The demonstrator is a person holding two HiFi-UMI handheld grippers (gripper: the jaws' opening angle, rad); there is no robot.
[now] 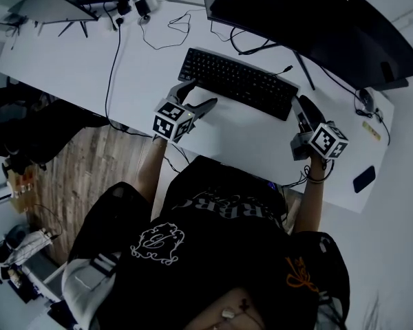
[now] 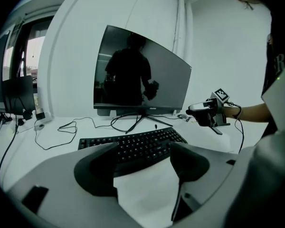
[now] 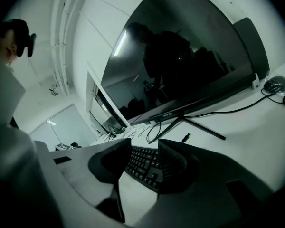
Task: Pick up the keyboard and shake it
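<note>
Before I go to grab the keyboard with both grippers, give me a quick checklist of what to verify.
1. The keyboard lies flat on the desk with nothing on top: ok.
2. The left gripper has its jaws apart with nothing between them: ok.
3. The right gripper has its jaws apart with nothing between them: ok.
4. One gripper is near each end of the keyboard: ok.
5. The keyboard has no cable holding it down: cannot tell.

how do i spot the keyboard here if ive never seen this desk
Find the white desk, then the big dark monitor at its far edge. The keyboard lies flat just in front of the monitor's stand: a long black slab of keys, unlike the thin cables nearby.
</note>
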